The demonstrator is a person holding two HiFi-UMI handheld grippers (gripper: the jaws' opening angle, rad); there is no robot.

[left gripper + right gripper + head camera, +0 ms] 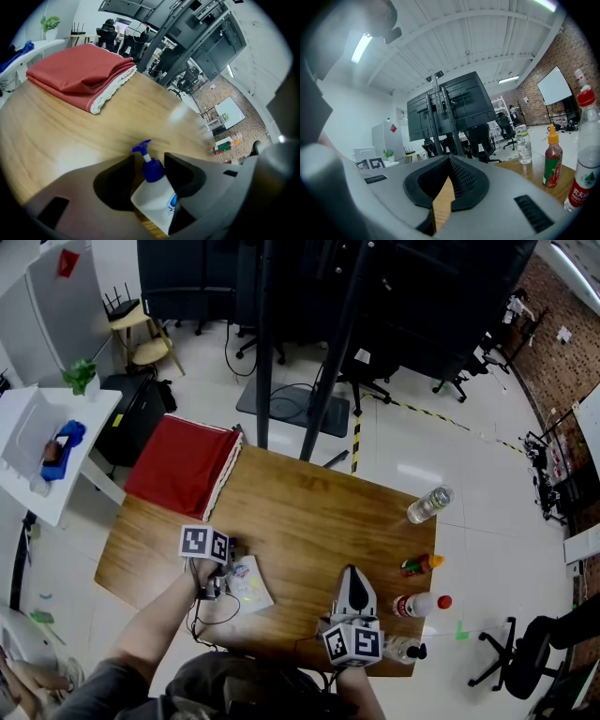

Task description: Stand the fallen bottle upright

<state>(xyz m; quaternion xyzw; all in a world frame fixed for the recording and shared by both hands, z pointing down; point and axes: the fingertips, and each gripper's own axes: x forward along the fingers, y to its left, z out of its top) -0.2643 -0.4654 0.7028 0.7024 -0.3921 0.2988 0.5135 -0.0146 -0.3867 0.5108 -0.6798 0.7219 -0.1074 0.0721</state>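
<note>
My left gripper [150, 158] clasps the white plastic bottle with the blue pump [157, 197] at the near left of the wooden table [309, 512]; its long axis runs along my jaws, pump pointing away; my right gripper [449, 159], jaws together and empty, sits well apart.

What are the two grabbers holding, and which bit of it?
The left gripper is closed on the white pump bottle, around its blue collar and the shoulder just under it. The right gripper is shut and holds nothing.
</note>
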